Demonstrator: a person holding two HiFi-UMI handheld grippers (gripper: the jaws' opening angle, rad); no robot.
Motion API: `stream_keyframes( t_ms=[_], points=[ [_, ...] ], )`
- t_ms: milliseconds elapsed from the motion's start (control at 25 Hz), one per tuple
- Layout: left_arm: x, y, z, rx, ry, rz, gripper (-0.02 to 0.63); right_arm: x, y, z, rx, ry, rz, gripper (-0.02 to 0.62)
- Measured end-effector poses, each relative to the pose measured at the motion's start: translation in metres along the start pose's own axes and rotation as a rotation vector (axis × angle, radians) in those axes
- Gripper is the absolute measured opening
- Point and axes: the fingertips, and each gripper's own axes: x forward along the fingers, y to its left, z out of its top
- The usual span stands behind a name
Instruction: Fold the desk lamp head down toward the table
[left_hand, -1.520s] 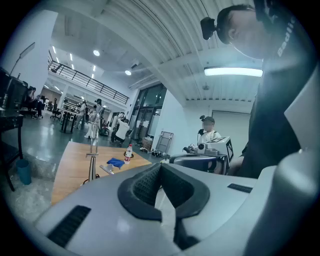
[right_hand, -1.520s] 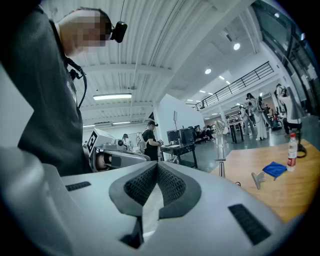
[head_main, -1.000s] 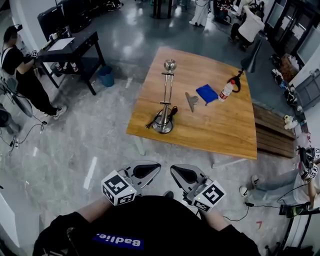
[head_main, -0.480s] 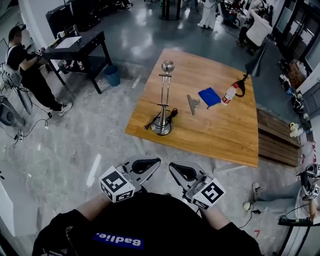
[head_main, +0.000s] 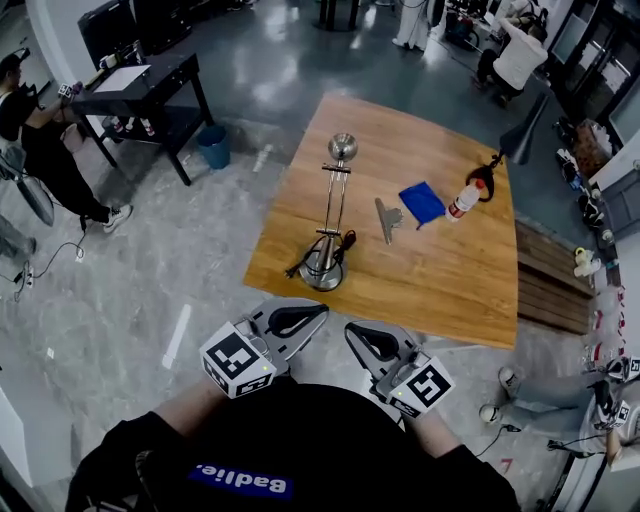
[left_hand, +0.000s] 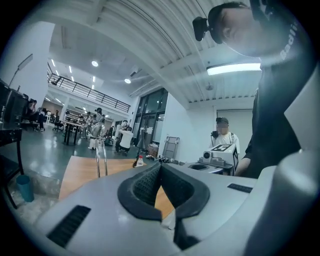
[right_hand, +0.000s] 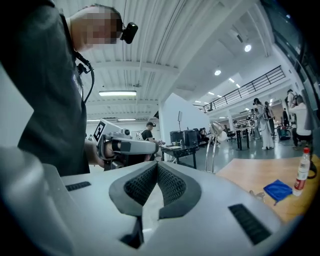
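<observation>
A silver desk lamp (head_main: 331, 215) stands upright near the front left corner of the wooden table (head_main: 455, 275). Its round base (head_main: 321, 273) is close to the edge and its round head (head_main: 343, 147) is raised at the top of the stem. Both grippers are held near my body, short of the table and off the lamp. My left gripper (head_main: 318, 313) is shut with nothing in it, and so is my right gripper (head_main: 352, 332). In the left gripper view the closed gripper (left_hand: 161, 167) points past the lamp (left_hand: 100, 152). In the right gripper view the closed gripper (right_hand: 156, 167) has the lamp (right_hand: 215, 145) to its right.
A metal clip (head_main: 386, 217), a blue cloth (head_main: 421, 202) and a plastic bottle (head_main: 464, 199) lie on the table behind the lamp. A black cord (head_main: 303, 265) trails from the base. A black desk (head_main: 140, 85), a blue bin (head_main: 212, 150) and a person (head_main: 45, 160) are to the left.
The table and lamp have drawn closer to both grippers, which moved forward together. Both grippers stay shut, and the lamp has not moved.
</observation>
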Motion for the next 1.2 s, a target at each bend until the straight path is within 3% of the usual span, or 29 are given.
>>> stream_keyframes(
  t_ms=[320,520,800,1200],
  points=[
    [0.023,0.087,0.013,0.001,0.013,-0.127,0.008,0.067,-0.063,0.001,-0.040,0.042,-0.072,0.006],
    [0.042,0.120,0.013,-0.001,0.032,-0.161,0.008,0.091,-0.097,-0.001,-0.033,0.036,-0.111,0.006],
    [0.070,0.143,0.015,-0.023,0.030,-0.097,0.008,0.098,-0.139,-0.020,-0.035,0.075,-0.064,0.006],
    [0.078,0.177,0.003,-0.014,0.105,0.022,0.009,0.107,-0.176,-0.053,-0.018,0.134,0.015,0.008]
  ],
)
